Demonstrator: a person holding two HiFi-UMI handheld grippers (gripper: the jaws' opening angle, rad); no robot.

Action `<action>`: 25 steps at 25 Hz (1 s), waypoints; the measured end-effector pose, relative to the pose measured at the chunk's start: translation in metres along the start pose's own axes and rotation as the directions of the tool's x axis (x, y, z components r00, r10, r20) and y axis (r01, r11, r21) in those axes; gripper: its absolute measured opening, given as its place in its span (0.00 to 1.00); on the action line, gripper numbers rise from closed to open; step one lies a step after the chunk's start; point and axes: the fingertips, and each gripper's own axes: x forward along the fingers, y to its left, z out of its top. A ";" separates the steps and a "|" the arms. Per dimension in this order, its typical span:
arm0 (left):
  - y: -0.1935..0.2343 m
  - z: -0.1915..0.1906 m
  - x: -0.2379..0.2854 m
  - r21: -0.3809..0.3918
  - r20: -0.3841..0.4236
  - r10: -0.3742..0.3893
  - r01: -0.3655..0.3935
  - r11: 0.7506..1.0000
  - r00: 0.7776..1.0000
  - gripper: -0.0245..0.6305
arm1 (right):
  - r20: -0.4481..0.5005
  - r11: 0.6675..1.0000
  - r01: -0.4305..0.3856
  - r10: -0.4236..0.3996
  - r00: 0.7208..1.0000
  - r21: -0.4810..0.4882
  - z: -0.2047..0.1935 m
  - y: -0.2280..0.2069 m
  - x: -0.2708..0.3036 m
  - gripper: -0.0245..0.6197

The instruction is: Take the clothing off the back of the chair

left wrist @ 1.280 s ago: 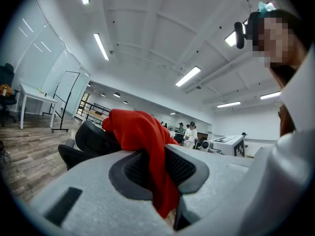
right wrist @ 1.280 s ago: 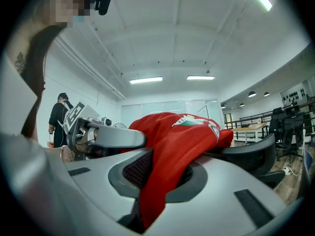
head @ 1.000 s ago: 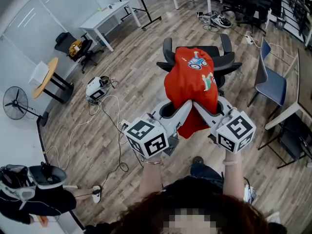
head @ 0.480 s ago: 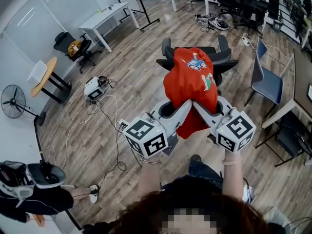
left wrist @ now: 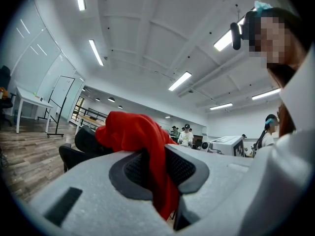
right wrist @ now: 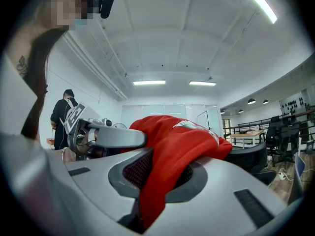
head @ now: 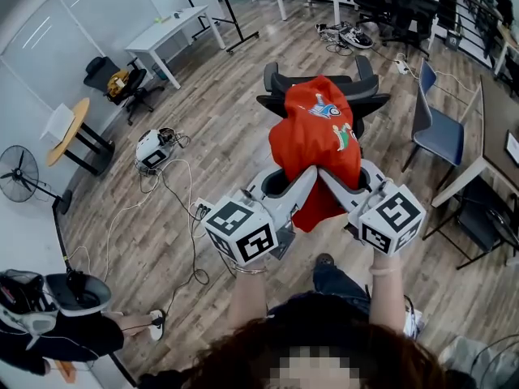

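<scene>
Clothing [head: 313, 136], one red piece on one chair [head: 276, 78], clamped by left hand-held gripper [head: 311, 173], right hand-held gripper [head: 325, 175]

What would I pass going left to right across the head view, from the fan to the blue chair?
The fan → round wooden table → white device on the floor → red clothing → blue chair.

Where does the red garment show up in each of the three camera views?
Head view: red garment, centre, draped over the black office chair.
Left gripper view: lower centre, slightly left.
Right gripper view: centre, trailing to the bottom.
Shared landmark: the black office chair beneath it.
</scene>
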 end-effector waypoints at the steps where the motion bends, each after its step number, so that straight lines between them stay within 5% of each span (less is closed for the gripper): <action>1: -0.001 0.001 -0.002 0.001 0.002 -0.001 0.001 1.000 1.000 0.16 | 0.001 1.000 0.001 -0.001 1.000 -0.001 0.001 0.002 0.000 0.13; 25: -0.039 0.005 -0.053 -0.014 0.035 -0.013 0.014 1.000 0.999 0.15 | -0.005 1.000 0.002 -0.002 1.000 -0.016 0.011 0.062 -0.021 0.13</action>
